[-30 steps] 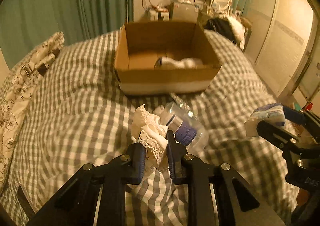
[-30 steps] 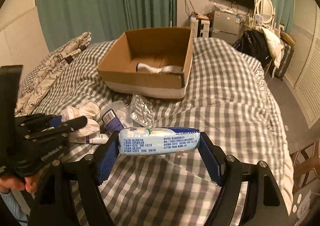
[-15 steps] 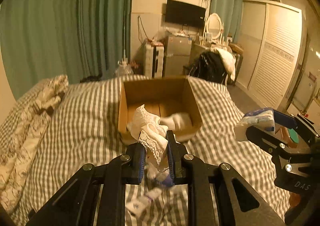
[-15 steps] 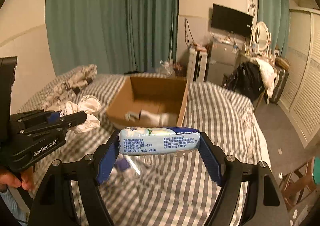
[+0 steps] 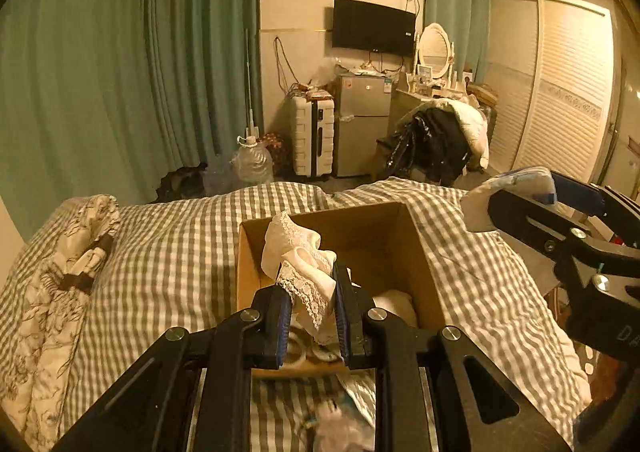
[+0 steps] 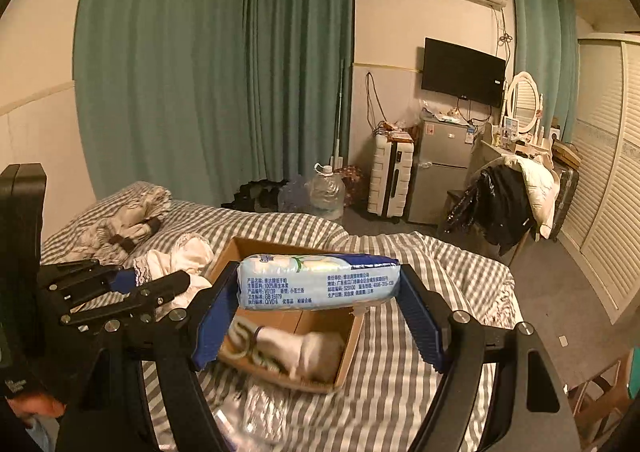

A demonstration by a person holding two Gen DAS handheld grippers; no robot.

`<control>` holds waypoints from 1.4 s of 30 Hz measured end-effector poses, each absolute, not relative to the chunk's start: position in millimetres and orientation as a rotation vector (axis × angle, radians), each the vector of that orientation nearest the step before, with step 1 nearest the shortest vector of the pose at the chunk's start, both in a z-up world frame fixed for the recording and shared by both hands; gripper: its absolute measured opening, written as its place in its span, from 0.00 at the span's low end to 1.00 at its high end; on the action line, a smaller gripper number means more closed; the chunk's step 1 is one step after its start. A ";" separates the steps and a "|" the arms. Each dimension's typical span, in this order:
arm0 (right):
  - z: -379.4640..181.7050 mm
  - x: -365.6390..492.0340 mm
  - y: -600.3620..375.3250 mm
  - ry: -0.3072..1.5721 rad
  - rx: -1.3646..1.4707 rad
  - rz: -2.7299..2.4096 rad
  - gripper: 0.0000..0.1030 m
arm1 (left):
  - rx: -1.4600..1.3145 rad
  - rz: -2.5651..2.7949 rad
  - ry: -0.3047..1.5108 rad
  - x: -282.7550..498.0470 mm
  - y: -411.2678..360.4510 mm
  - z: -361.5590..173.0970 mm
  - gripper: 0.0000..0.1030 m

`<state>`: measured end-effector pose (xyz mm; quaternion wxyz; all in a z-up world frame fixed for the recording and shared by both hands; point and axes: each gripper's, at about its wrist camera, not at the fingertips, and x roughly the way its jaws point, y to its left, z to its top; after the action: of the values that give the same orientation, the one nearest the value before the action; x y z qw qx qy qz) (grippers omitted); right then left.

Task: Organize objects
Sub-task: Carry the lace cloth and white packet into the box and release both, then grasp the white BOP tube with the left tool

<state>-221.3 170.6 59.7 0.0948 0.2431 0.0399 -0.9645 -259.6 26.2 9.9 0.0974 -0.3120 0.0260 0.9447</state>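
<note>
**Both grippers raised over the box since a second ago**

Since the frame one second back, both grippers have lifted off the bedding and now sit higher, with the cardboard box directly beneath and ahead of them rather than far up the bed.

Cardboard box: open-topped, resting on the checked duvet. Inside lies a white sock with a dark band, along the box floor; a coiled whitish item beside it is too blurred to identify.

Left gripper: jaws narrow, clamped on a white lace-trimmed cloth that stands up between the blue pads and hangs over the near edge of the box. The right wrist view shows the same cloth bunched at the box's left wall.

Right gripper: jaws set wide, gripping a tissue pack by its two ends. The pack is held level above the box opening, not touching the box.

Loose items on the duvet at the near side of the box, including clear plastic wrapping, are blurred.

Surroundings: floral pillow to the left, green curtains, wall television, white suitcase, small fridge, water jug on the floor.
</note>
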 end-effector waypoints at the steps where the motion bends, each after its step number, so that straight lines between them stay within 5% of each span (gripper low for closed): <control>1: 55.2 -233.0 169.1 0.119 0.729 -2.861 0.74 | -0.935 2.792 0.073 -266.9 27.7 4.7 0.19; 14: -28.3 -317.8 164.9 0.044 0.916 -2.787 0.76 | -1.098 2.746 0.081 -325.4 26.4 -71.8 0.21; 16: -31.9 -318.5 169.0 0.039 0.910 -2.799 0.77 | -1.130 2.733 0.082 -325.7 27.1 -77.1 0.28; 18: -30.5 -317.1 171.9 0.023 0.886 -2.809 0.86 | -1.148 2.731 0.082 -323.1 27.1 -76.6 0.66; 20: -23.8 -311.3 175.5 0.003 0.853 -2.833 0.91 | -1.117 2.774 0.080 -316.2 25.2 -69.5 0.80; 42: 74.7 -145.7 202.3 0.137 0.775 -2.867 0.92 | -1.037 2.832 0.098 -159.8 9.0 2.5 0.80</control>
<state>-145.7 202.3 74.7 0.0842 0.2599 0.0459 -0.9609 -159.8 9.0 2.5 0.0621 -0.3431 0.0326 0.9367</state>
